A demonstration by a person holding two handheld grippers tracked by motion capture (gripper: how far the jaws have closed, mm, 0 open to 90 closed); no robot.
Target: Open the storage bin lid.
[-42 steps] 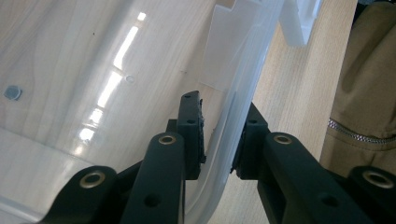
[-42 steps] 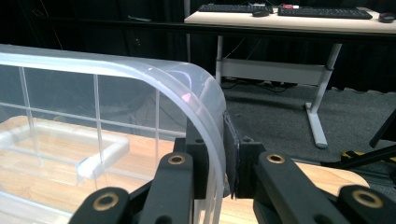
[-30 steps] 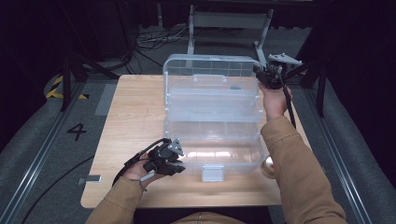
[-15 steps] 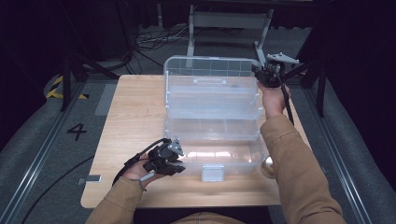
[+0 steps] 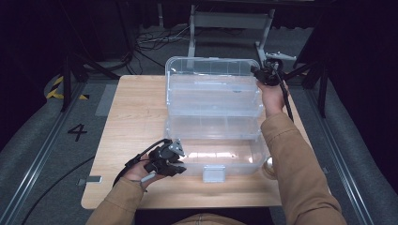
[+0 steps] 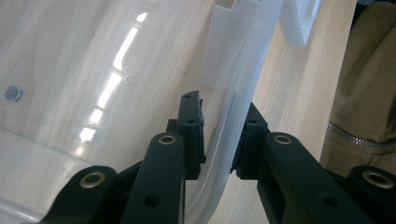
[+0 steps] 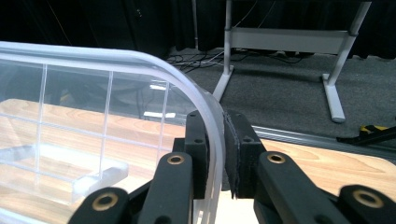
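Note:
A clear plastic tiered box [image 5: 213,101] stands open on the wooden table [image 5: 131,117], its lid raised at the back. My left gripper [image 5: 176,164] is at the base's near left corner, its jaws shut across the thin base wall [image 6: 233,79], one inside and one outside; in the left gripper view, my left gripper [image 6: 222,121] straddles that wall. My right gripper [image 5: 263,75] holds the far right corner of the lid. In the right gripper view, my right gripper [image 7: 215,135] is shut on the curved lid rim [image 7: 140,58].
The box's front latch [image 5: 215,173] hangs toward the table's near edge. A grey metal stand [image 5: 230,21] and cables [image 5: 150,42] lie on the floor behind the table. A floor mark "4" [image 5: 77,131] sits to the left. Bare wood lies left of the box.

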